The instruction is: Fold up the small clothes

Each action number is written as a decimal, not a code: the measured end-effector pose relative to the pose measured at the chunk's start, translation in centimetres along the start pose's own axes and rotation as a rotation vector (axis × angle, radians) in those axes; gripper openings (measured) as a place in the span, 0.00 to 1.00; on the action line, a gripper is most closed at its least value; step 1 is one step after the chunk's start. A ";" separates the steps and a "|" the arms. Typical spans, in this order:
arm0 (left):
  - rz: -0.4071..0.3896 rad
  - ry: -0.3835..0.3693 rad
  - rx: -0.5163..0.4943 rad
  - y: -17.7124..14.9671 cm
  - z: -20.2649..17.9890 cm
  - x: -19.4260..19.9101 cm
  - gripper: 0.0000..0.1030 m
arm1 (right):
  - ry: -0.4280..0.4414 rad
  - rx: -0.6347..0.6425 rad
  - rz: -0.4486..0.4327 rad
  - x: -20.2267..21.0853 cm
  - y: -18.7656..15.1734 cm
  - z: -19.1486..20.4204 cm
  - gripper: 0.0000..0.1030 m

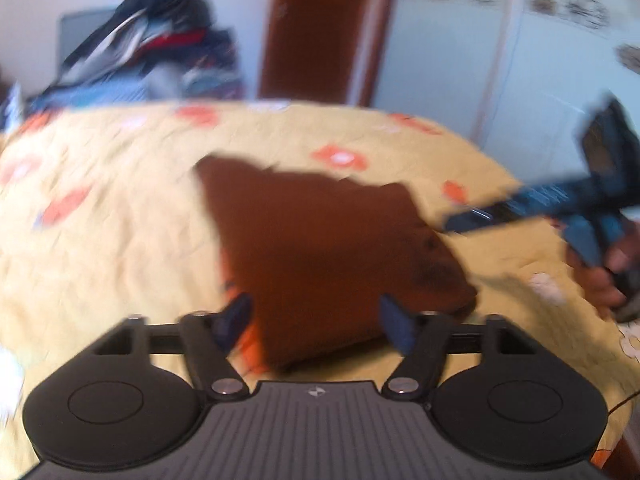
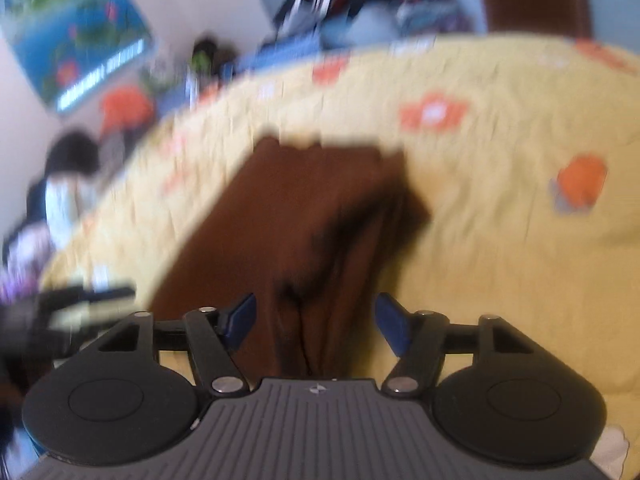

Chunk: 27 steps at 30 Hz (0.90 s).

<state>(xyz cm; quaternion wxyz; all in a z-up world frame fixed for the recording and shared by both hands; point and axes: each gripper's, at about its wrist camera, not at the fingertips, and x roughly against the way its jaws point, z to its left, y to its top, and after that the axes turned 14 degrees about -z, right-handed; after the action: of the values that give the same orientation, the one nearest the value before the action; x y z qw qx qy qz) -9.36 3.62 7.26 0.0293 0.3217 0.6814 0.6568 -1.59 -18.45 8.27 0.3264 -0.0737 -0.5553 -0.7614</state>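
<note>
A small brown garment [image 1: 320, 240] lies partly folded on the yellow flowered bedspread [image 1: 120, 200]. My left gripper [image 1: 316, 320] is open, its blue fingertips [image 1: 236, 316] spread just above the garment's near edge. The right gripper shows in the left wrist view [image 1: 500, 212] at the garment's right side. In the right wrist view the garment [image 2: 320, 220] lies rumpled with dark creases, and my right gripper [image 2: 316, 320] is open over its near end, holding nothing. Both views are motion-blurred.
A pile of dark clothes [image 1: 160, 48] sits behind the bed's far edge. A brown door [image 1: 320, 28] and white wardrobe [image 1: 500, 40] stand behind. A blue poster [image 2: 76, 28] hangs on the wall; clutter lies left of the bed.
</note>
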 end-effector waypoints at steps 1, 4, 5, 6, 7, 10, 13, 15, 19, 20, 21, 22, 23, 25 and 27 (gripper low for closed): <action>0.017 -0.011 -0.021 0.1 -0.6 -1.1 0.75 | -0.004 0.006 -0.019 -0.6 0.7 0.2 0.73; 0.134 -0.036 0.008 -0.6 -1.0 -5.8 0.75 | 0.020 -0.002 0.032 -4.7 2.1 0.9 0.72; 0.182 -0.032 0.033 -1.1 -0.8 -7.4 0.75 | 0.014 -0.001 0.066 -6.5 2.3 0.8 0.72; 0.162 -0.025 0.034 -1.5 -0.7 -8.1 0.77 | -0.014 0.018 0.100 -8.1 2.2 0.7 0.72; 0.145 -0.024 0.024 -1.5 -0.9 -8.4 0.78 | -0.041 0.037 0.131 -9.6 2.1 0.4 0.73; 0.160 0.000 0.021 -1.1 -1.4 -8.4 0.79 | -0.028 -0.018 0.101 -10.7 3.0 -0.7 0.72; 0.118 0.012 0.047 -0.8 -1.4 -5.7 0.79 | -0.077 0.040 0.120 -10.0 3.4 0.4 0.66; 0.082 0.042 0.039 -1.3 -1.2 -3.0 0.80 | -0.123 0.065 0.071 -7.1 2.6 1.3 0.74; 0.081 0.131 0.056 -3.7 -0.6 0.0 0.80 | -0.091 0.081 -0.052 -0.1 -1.5 2.6 1.00; 0.103 0.151 0.059 -4.3 -0.5 0.0 0.80 | -0.112 0.096 -0.044 0.8 -2.7 2.9 1.00; 0.130 0.171 0.063 -4.8 -0.6 -0.1 0.80 | -0.145 0.118 -0.021 1.2 -4.0 3.3 1.00; 0.145 0.187 0.066 -5.1 -0.7 0.0 0.81 | -0.177 0.143 0.003 1.4 -5.2 3.6 1.00; 0.126 0.199 0.051 -5.3 -1.0 0.3 0.83 | -0.207 0.162 0.018 1.5 -6.2 4.0 1.00; 0.142 0.220 0.048 -5.2 -1.6 0.1 0.87 | -0.232 0.140 0.045 1.1 -7.7 4.1 1.00; 0.156 0.232 0.040 -5.3 -1.8 -0.5 0.97 | -0.260 0.058 0.073 0.5 -8.5 3.9 1.00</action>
<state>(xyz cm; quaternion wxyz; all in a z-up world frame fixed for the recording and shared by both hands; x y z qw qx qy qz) -11.93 2.16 2.48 -0.1075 0.2960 0.6661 0.6761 -7.89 -13.78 3.21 0.2813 -0.1824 -0.6116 -0.7166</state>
